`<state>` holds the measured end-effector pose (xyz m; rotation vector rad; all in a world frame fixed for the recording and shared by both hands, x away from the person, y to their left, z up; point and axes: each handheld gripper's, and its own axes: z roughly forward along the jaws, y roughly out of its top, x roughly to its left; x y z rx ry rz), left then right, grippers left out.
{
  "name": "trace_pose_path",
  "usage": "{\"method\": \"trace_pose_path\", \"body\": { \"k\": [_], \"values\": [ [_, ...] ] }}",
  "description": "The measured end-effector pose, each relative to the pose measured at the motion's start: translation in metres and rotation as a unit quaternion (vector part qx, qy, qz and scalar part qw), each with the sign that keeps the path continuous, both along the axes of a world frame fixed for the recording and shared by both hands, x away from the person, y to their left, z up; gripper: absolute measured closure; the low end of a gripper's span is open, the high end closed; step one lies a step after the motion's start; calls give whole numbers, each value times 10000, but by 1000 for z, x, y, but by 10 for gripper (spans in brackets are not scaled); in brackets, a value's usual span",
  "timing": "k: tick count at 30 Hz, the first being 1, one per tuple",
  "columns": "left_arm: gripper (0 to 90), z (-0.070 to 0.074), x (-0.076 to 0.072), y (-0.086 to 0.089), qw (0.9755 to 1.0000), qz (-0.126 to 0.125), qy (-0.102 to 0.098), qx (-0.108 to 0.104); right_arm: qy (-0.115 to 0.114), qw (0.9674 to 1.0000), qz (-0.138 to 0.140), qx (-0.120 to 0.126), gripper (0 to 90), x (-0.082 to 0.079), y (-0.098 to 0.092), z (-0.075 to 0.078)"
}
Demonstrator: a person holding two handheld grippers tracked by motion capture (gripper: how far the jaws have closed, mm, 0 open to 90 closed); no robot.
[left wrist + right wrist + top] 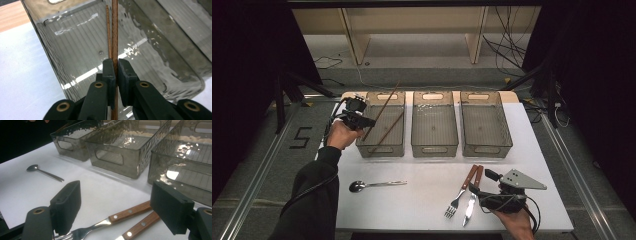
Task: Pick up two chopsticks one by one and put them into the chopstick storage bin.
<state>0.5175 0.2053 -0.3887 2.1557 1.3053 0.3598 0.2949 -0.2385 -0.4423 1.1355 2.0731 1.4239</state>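
High view: left gripper [362,121] jaws clamp 1 chopstick [382,111] over the left bin [382,148]; right gripper [479,192] jaws apart beside the fork [460,193].

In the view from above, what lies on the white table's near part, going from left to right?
Spoon → fork → knife → the right gripper in the person's hand, its fingers open around the two wooden handles.

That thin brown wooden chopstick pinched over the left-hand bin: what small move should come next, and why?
Probably lower it a little and open the left gripper. Its jaws are shut on the thin brown wooden chopstick, which hangs over the smoky clear plastic bin where a second brown chopstick already lies, so letting go should pair them.
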Motion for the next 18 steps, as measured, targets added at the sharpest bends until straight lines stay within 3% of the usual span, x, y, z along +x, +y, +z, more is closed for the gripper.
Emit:
{"method": "trace_pose_path", "body": {
  "k": [13,16,18],
  "values": [
    [825,-14,2,2,9997,83,219,111,-6,10000,-5,1,255,0,0,0],
    [690,-11,1,1,9997,106,229,-13,5,10000,-8,2,255,0,0,0],
    [603,-5,-3,-1,9998,142,117,-61,1,10000,-7,-6,255,0,0,0]
  ]
}}
